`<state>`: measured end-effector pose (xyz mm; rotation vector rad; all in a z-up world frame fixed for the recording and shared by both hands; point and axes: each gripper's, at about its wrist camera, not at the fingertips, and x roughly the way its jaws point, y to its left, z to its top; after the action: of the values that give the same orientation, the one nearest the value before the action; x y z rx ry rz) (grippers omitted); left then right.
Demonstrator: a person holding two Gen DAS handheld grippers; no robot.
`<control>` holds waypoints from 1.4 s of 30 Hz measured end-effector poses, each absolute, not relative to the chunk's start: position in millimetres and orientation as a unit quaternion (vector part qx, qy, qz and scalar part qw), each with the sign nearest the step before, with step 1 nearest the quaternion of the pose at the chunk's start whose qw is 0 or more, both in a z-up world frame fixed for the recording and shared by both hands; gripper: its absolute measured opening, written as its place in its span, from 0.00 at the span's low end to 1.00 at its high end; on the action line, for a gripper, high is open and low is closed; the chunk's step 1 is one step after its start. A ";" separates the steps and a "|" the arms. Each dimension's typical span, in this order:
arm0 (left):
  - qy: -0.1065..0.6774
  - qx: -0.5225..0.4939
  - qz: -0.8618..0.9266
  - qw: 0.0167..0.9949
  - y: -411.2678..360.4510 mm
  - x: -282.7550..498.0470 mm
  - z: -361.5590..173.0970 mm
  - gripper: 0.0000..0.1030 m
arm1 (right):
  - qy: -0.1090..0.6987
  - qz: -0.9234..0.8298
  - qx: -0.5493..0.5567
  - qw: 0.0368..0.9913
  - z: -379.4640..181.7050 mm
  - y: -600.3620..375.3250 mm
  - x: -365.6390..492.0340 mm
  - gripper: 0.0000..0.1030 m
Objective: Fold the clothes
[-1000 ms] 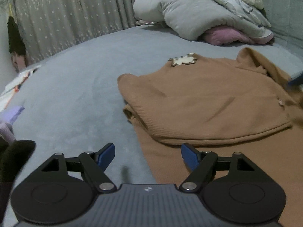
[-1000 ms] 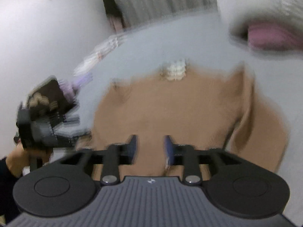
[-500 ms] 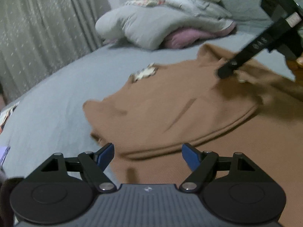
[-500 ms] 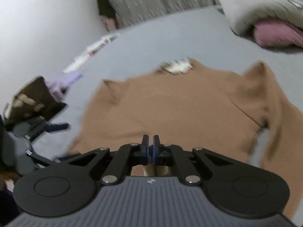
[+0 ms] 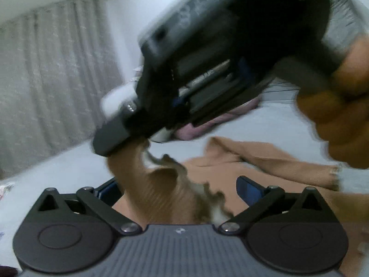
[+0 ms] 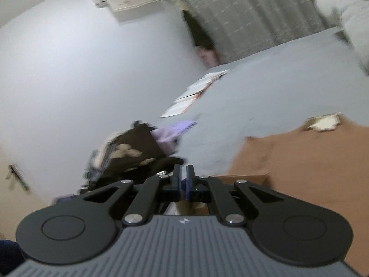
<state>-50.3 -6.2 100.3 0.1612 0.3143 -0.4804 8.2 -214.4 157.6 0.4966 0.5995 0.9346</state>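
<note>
**Brown sweater lifted by the right gripper above the bed**

Left wrist view: the right gripper [image 5: 120,147], held in a person's hand [image 5: 341,120], crosses the upper frame at close range (heavily blurred). Its fingers are clamped on a fold of the brown sweater [image 5: 272,159], and the pinched cloth hangs from the tip down between the fingers of the left gripper [image 5: 178,188]. The left gripper's blue-padded fingers stand wide apart, one on each side of the hanging fold; whether either pad touches the cloth cannot be told. The rest of the sweater lies spread on the grey bed [image 5: 69,166], with a pale scalloped trim [image 5: 150,159] along the raised edge. A grey curtain [image 5: 46,87] hangs behind.

Right wrist view: the fingers sit together with only a thin slit between the pads. The sweater lies to the right on the bed; a pile of dark and lilac clothes [image 6: 138,147] and open booklets [image 6: 196,92] lie near the bed's far edge beside a white wall [image 6: 80,69].
</note>
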 end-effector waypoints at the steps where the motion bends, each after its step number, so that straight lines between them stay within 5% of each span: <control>1: 0.151 0.066 -0.223 0.961 0.1 -47.2 103.4 0.38 | 0.275 0.449 0.227 0.819 165.6 -210.1 2.2 0.04; 3: 0.144 0.038 -0.195 0.969 12.8 -40.9 109.4 0.04 | 0.266 0.445 0.202 0.831 174.1 -206.3 -3.5 0.04; 6: 0.133 -0.004 -0.152 0.979 31.8 -31.5 118.5 0.02 | 0.254 0.417 0.181 0.854 177.7 -219.5 -8.2 0.13; 12: 0.117 -0.143 -0.020 0.983 130.6 -8.7 146.4 0.02 | 0.244 0.333 0.149 0.898 163.0 -281.9 -3.2 0.71; 13: 0.115 -0.164 -0.001 0.980 148.3 -6.4 147.9 0.02 | 0.267 0.291 0.104 0.913 151.7 -293.6 -3.8 0.74; 18: 0.136 -0.235 0.117 0.955 252.0 11.9 125.9 0.02 | 0.386 0.123 -0.089 0.910 79.8 -357.6 -29.2 0.74; 22: 0.181 -0.297 0.148 0.926 281.9 26.1 93.6 0.03 | 0.422 0.131 -0.047 0.896 51.9 -389.2 -52.7 0.74; 26: 0.183 -0.279 0.151 0.931 272.7 28.4 94.6 0.03 | 0.384 0.190 -0.124 0.895 55.6 -355.2 -78.3 0.74; 29: 0.183 -0.258 0.151 0.936 270.5 19.3 96.0 0.03 | 0.404 0.202 -0.071 0.889 53.7 -344.6 -65.6 0.74; 32: 0.184 -0.256 0.161 0.935 273.8 16.4 93.4 0.04 | 0.428 0.191 -0.025 0.883 46.4 -343.2 -50.5 0.55; 33: 0.184 -0.255 0.165 0.935 275.1 15.7 92.4 0.05 | 0.424 0.177 -0.022 0.888 48.8 -344.5 -48.8 0.26; 34: 0.183 -0.254 0.174 0.934 276.5 12.3 92.2 0.06 | 0.418 0.161 -0.014 0.894 54.1 -350.9 -46.3 0.09; 39: 0.161 -0.229 0.224 0.934 277.6 -6.7 101.2 0.10 | 0.376 0.110 0.006 0.920 80.6 -384.3 -49.8 0.09; 42: 0.140 -0.224 0.257 0.930 276.8 -19.5 111.3 0.25 | 0.345 0.061 -0.015 0.936 93.4 -407.5 -54.7 0.04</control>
<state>-19.5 276.8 111.3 -0.4584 0.2857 0.5267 -54.7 -407.5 93.4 -0.0300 0.7060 0.1245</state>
